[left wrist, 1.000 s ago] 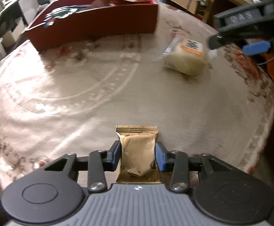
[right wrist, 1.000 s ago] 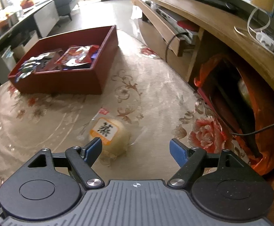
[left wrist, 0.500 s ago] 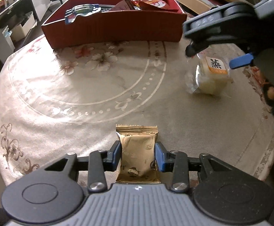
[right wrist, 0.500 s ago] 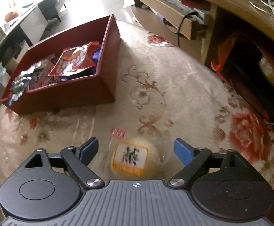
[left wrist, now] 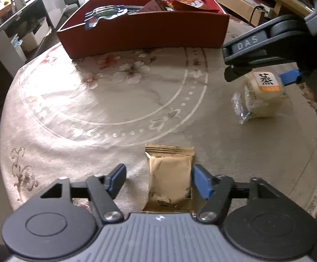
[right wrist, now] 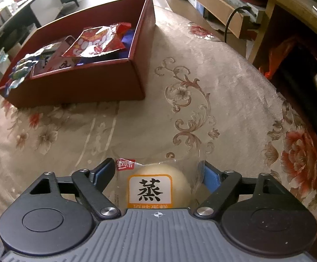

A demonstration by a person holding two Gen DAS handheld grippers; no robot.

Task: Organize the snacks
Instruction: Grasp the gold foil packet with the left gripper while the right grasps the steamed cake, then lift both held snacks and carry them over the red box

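left gripper (left wrist: pixel 158 182): pitched steeply down, jaws just opened, gold packet (left wrist: pixel 169 180) released between them | right gripper (right wrist: pixel 158 174): pitched down, jaws narrowing around wrapped bun (right wrist: pixel 158 185), no grip seen | red box (right wrist: pixel 82 85) at 11 o'clock

From the left gripper (left wrist: pixel 158 182), the tablecloth (left wrist: pixel 106 100) lies bare toward 12 o'clock until the near wall of the red box (left wrist: pixel 143 36), which blocks the way at table level. At 1 to 2 o'clock the right gripper (left wrist: pixel 265 74) hangs over the wrapped cake (left wrist: pixel 262 97). At 3 o'clock of the right gripper, the wooden cabinet (right wrist: pixel 289 11) stands close past the table edge.
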